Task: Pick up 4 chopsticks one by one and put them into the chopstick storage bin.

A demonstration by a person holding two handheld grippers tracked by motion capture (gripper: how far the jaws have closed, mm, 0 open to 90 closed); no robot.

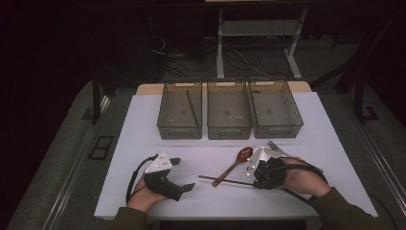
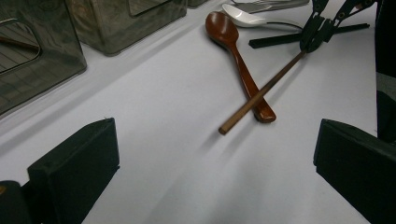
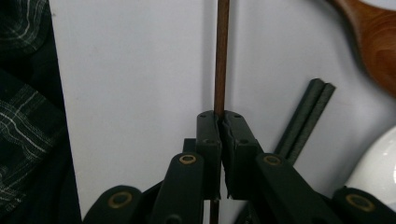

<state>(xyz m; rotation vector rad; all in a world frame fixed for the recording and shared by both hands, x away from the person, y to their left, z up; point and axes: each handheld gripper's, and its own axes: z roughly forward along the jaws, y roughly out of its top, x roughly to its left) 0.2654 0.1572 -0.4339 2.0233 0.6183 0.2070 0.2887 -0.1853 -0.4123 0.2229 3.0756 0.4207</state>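
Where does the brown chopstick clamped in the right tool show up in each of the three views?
High view: the brown chopstick lies low in the middle, running left from the right tool.
Left gripper view: right of centre, slanting from the far tool down across the handle of the wooden spoon.
Right gripper view: a thin vertical stick at top centre, rising from the shut jaws.
Shared landmark: the wooden spoon, beside or under the chopstick in all three.

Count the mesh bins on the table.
3, side by side along the far edge: left bin with one stick inside, middle bin, right bin. None seems hidden.
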